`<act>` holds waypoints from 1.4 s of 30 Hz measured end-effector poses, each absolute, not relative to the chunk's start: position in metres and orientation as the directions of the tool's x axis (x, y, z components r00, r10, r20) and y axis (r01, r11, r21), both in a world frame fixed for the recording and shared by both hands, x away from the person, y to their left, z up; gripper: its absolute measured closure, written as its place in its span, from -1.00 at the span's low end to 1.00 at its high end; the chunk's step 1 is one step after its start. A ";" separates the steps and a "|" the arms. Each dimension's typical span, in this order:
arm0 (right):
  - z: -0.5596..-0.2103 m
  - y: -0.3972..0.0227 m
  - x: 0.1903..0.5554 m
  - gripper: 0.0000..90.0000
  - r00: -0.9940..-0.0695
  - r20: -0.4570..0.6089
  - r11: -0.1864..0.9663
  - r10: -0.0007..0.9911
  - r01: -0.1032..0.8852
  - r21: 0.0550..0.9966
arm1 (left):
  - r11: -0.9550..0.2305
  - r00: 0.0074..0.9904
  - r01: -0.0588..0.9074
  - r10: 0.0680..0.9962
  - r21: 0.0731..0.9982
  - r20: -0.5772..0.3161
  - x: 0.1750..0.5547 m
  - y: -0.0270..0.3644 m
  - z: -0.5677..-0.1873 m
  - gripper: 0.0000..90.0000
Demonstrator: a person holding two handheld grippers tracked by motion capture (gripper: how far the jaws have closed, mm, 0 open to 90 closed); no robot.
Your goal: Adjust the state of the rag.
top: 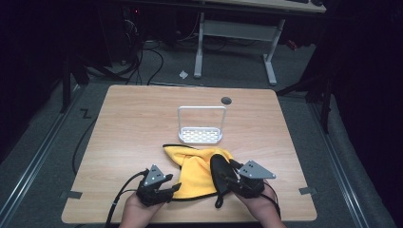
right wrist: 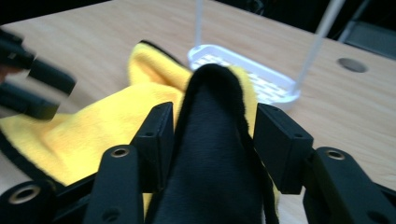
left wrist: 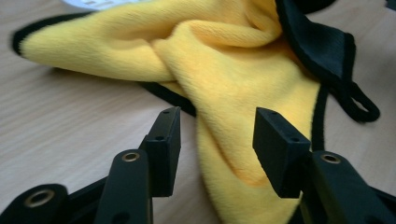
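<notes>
Yellow plush microfibre cloth with black backing and trim (top: 197, 168) lay crumpled at table's near edge | soft, light, limp | my left gripper (left wrist: 217, 140) gaped over a fold | right gripper (right wrist: 210, 140) straddled black flap, not pinching | best grabbed at hemmed corner.

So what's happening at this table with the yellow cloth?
A person works a yellow cloth with two hand-held tongs. The right tongs have a raised black-backed fold of it between their jaws. The left tongs stand open at the cloth's near edge, gripping nothing. A white rack waits just behind on the wooden table.
</notes>
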State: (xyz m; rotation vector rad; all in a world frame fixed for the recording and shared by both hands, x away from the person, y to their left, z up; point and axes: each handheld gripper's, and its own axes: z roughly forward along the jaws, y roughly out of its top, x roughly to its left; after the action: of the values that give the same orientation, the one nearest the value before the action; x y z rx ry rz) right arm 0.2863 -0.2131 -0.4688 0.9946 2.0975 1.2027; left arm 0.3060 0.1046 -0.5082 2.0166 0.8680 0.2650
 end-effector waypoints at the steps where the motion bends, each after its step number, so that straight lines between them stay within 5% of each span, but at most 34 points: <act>1: -0.470 -0.210 0.286 0.04 -0.602 -0.087 0.349 0.794 0.333 0.876 | -0.333 0.718 0.486 0.679 0.808 -0.152 0.309 0.108 -0.509 0.14; 11: -0.465 -0.194 0.268 0.11 -0.615 -0.160 0.389 0.772 0.258 0.884 | -0.349 0.677 0.514 0.726 0.784 -0.120 0.331 0.100 -0.525 0.35; 20: -0.513 -0.188 0.294 0.10 -0.613 -0.122 0.470 0.781 0.447 0.761 | -0.445 0.739 0.456 0.671 0.771 -0.049 0.331 0.066 -0.528 0.25; 22: -0.521 -0.184 0.298 0.22 -0.599 -0.169 0.514 0.783 0.468 0.719 | -0.452 0.743 0.447 0.668 0.772 -0.040 0.330 0.064 -0.528 0.23; 25: -0.524 -0.185 0.300 0.79 -0.586 -0.209 0.541 0.783 0.477 0.693 | -0.433 0.735 0.447 0.677 0.783 -0.045 0.331 0.070 -0.524 0.23; 27: -0.516 -0.192 0.297 0.85 -0.562 -0.225 0.524 0.796 0.453 0.722 | -0.426 0.732 0.446 0.680 0.787 -0.046 0.332 0.071 -0.523 0.29; 35: -0.491 -0.256 0.290 0.79 -0.389 -0.176 0.360 0.904 0.472 0.805 | -0.415 0.721 0.454 0.691 0.788 -0.051 0.344 0.073 -0.523 0.45; 37: -0.499 -0.282 0.292 0.66 -0.318 -0.162 0.317 0.934 0.532 0.785 | -0.409 0.722 0.453 0.689 0.792 -0.058 0.348 0.070 -0.522 0.47; 38: -0.507 -0.302 0.293 0.43 -0.255 -0.160 0.284 0.954 0.584 0.760 | -0.409 0.726 0.452 0.686 0.793 -0.060 0.350 0.068 -0.522 0.50; 42: -0.499 -0.313 0.281 0.39 -0.169 -0.209 0.268 0.963 0.548 0.792 | -0.426 0.741 0.439 0.670 0.791 -0.051 0.354 0.057 -0.523 0.63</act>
State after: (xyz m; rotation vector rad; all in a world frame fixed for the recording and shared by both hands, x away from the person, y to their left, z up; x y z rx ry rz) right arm 0.2815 -0.3131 -0.4992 1.3724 1.8252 0.7369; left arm 0.3540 0.0572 -0.5234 2.0885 0.8342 0.3443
